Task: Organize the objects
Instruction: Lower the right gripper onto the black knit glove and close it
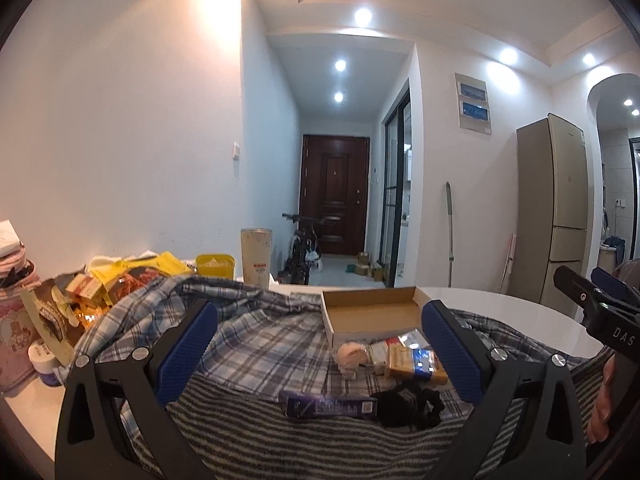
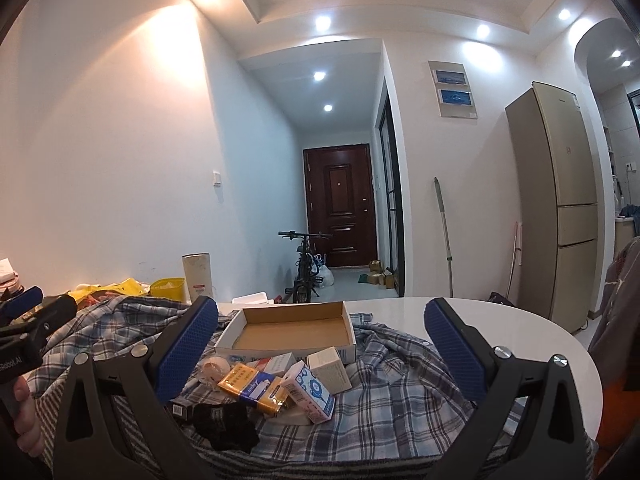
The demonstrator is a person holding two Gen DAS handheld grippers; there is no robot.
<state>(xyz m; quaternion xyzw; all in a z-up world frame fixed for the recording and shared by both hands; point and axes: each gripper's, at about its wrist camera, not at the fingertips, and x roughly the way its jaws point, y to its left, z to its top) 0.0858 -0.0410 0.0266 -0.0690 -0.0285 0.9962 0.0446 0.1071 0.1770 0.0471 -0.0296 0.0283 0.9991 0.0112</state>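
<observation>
Both grippers spread wide, holding nothing.

Left gripper (image 1: 320, 348) and right gripper (image 2: 322, 350) hang over the plaid cloth (image 2: 400, 396); small boxes (image 2: 308, 388) lie between the right jaws, the open tray (image 2: 292, 330) just beyond them.

one open cardboard tray (image 2: 288, 330). small cartons in the pile in front of it, right wrist view: four countable — one yellow-and-blue (image 2: 256, 390), one white with blue flower print (image 2: 310, 392), one plain white (image 2: 330, 370), one white with red print (image 2: 276, 362); any more are hidden. one tape roll (image 2: 214, 368). one dark purple box (image 1: 330, 403). one black cloth wad (image 1: 408, 404). one plaid shirt (image 1: 256, 332). one tall cup (image 1: 256, 254). one yellow tub (image 1: 215, 265). two grippers: left (image 1: 320, 348), right (image 2: 322, 348).
</observation>
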